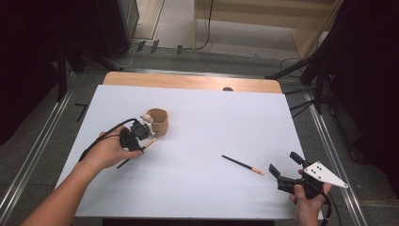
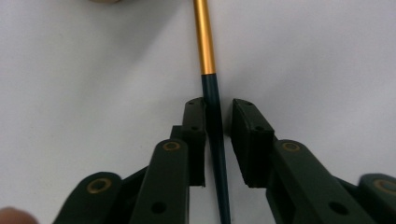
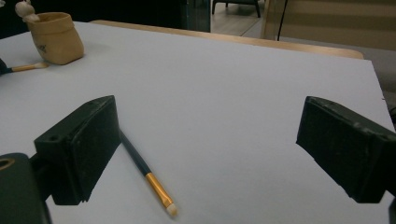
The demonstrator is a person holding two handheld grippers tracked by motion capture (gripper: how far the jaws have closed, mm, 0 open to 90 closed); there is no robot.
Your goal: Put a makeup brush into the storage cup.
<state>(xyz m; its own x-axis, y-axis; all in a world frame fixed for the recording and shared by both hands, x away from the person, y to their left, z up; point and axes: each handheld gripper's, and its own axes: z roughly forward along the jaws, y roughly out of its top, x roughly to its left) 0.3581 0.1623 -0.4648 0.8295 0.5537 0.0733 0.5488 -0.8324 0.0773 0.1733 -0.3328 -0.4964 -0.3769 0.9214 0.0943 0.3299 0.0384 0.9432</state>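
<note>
From the high view, a white table (image 1: 197, 141) is seen with a small tan pot (image 1: 157, 121) standing on its left part, and two thin brushes are lying on the sheet. One brush (image 1: 149, 142) lies just beside the pot, and the left gripper (image 1: 136, 134) is lowered over it; the second brush (image 1: 243, 165) lies well apart from the pot, toward the right, near the right gripper (image 1: 282, 175), which is held above the table edge. No brush handle is seen rising from the pot, so the work of putting the brushes in the pot is judged to be only at its beginning. Along the left gripper view, the dark handle of the first brush (image 2: 215, 130) is seen between the two jaws, with its golden ferrule pointing away; one pad (image 2: 195, 135) is touching the handle, while a narrow gap is left at the other pad (image 2: 250, 140), so the grasp is nearly closed but not yet firm. Along the right gripper view, the jaws are spread wide and nothing is held; the second brush (image 3: 148, 179) lies on the sheet just beside the left-hand pad (image 3: 79, 149), and the pot (image 3: 55, 37) is far away at the upper left. Both brushes are therefore judged to be left to lift and to place.
</note>
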